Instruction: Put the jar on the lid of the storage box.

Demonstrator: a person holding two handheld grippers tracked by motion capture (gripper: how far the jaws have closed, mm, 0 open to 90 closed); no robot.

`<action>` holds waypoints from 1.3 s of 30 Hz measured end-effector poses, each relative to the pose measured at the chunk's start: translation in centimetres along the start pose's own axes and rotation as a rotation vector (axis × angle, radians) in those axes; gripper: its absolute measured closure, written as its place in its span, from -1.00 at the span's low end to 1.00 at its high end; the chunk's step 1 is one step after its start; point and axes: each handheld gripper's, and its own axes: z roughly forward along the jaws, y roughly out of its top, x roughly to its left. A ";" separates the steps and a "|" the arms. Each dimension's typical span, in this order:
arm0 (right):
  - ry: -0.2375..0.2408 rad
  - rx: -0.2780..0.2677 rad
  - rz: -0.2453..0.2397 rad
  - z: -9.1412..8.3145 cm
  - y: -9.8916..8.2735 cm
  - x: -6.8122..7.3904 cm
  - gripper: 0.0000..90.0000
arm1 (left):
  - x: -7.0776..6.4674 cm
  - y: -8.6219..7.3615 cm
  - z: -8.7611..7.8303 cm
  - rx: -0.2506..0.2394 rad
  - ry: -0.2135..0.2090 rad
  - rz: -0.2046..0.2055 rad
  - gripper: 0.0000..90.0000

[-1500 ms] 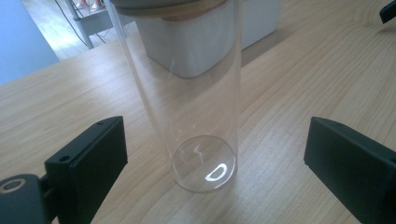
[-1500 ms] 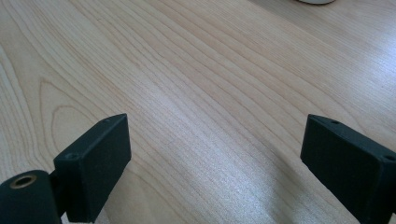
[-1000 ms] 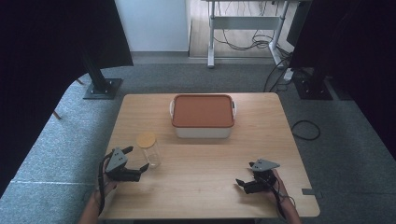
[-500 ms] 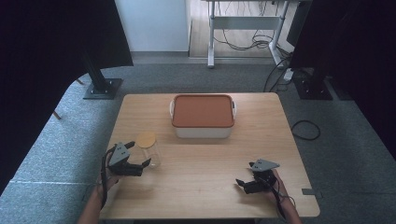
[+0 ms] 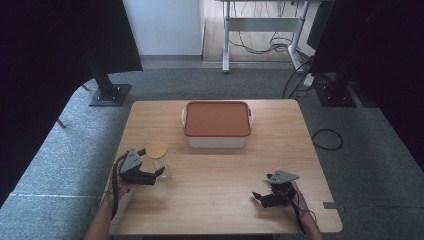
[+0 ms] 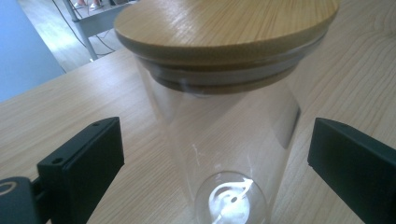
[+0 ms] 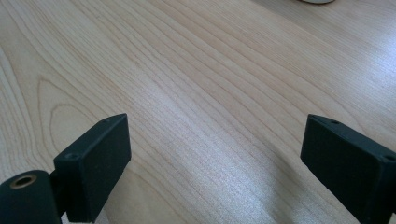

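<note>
A clear glass jar with a round wooden lid stands upright on the wooden table at the front left. My left gripper is open, its jaws on either side of the jar's body without touching it. In the left gripper view the jar stands between the two black jaws, its lid at the top. My right gripper is open near the front right edge, over bare wood, with nothing between its jaws.
A white rectangular container with an orange-brown lid sits at the back middle of the table. Around the table lie grey carpet, black stand bases and cables.
My left gripper has moved forward and right until its open jaws stand around the jar. The right gripper has stayed in place.
</note>
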 end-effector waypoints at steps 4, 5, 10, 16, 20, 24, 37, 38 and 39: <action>0.001 0.000 -0.001 0.0 0.0 0.0 -0.82 | 0.0 0.1 0.4 0.005 -0.004 0.005 -0.93; 0.001 0.001 -0.001 0.0 0.0 0.0 -0.82 | 0.0 0.1 0.5 0.002 -0.005 0.002 -0.93; 0.001 0.001 -0.002 0.0 0.0 0.0 -0.82 | 0.0 0.3 1.0 0.001 -0.007 -0.001 -0.93; 0.000 0.001 -0.001 0.0 0.0 0.0 -0.82 | 0.0 0.4 1.4 0.003 -0.009 0.001 -0.93; 0.001 0.001 -0.001 0.0 0.0 0.0 -0.82 | 0.0 0.4 1.8 0.004 -0.009 -0.004 -0.93; 0.000 0.001 -0.001 0.0 0.0 0.0 -0.82 | 0.1 0.4 2.0 0.006 -0.010 -0.009 -0.93; 0.002 0.002 0.000 0.0 0.0 0.0 -0.82 | 0.2 0.4 3.1 0.011 -0.010 -0.030 -0.91; 0.002 0.002 0.000 0.0 0.0 0.0 -0.82 | 0.2 0.4 3.2 0.012 -0.010 -0.032 -0.90; 0.001 0.002 0.000 0.0 0.0 0.0 -0.82 | 0.2 0.4 3.3 0.013 -0.009 -0.032 -0.90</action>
